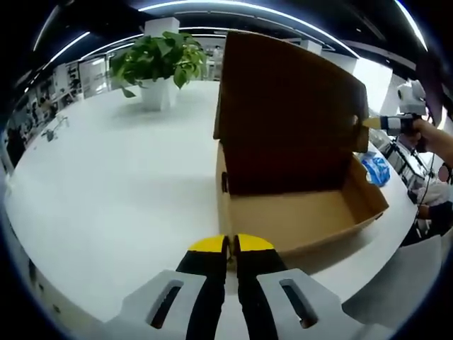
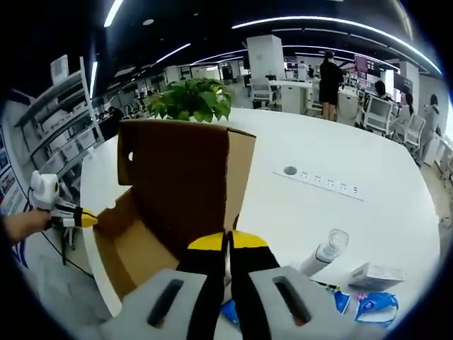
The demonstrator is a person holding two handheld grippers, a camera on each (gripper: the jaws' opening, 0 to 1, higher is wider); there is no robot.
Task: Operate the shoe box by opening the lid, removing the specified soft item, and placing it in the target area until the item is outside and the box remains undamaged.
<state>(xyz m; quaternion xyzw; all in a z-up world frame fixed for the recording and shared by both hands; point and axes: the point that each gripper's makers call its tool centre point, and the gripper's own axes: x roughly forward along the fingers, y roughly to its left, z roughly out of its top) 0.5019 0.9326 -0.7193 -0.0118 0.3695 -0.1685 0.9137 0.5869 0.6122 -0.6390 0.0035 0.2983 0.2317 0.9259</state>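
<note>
Left gripper view, left to right: shelving (image 1: 39,99) along the dim room edge under ceiling light strips (image 1: 233,6). White table (image 1: 113,184), broad and bare in front of me. Potted plant (image 1: 159,67) at the far side of it, well apart from the box. My left gripper (image 1: 231,244), yellow tips pressed together, holding nothing, just short of the box's near wall. Box (image 1: 297,212), brown cardboard, on the table with its lid (image 1: 287,113) raised upright; the part of the interior I can see is plain cardboard. Blue packet (image 1: 375,168) beyond the box's far corner. My other gripper (image 1: 371,122) comes in from the right, its yellow tip touching the lid's edge.

Right gripper view, left to right: shelving (image 2: 60,142), then my left gripper (image 2: 88,220) beside the box's open side. Box (image 2: 141,248), lid (image 2: 177,184) upright, plant (image 2: 191,99) behind it. My right gripper (image 2: 228,244), tips together, on the lid's edge; whether it pinches the cardboard I cannot tell. Power strip (image 2: 322,183) set in the table (image 2: 340,219). Bottle (image 2: 324,253) lying near blue packets (image 2: 375,306). Person (image 2: 329,79) standing among desks and chairs (image 2: 371,113) at the back.
</note>
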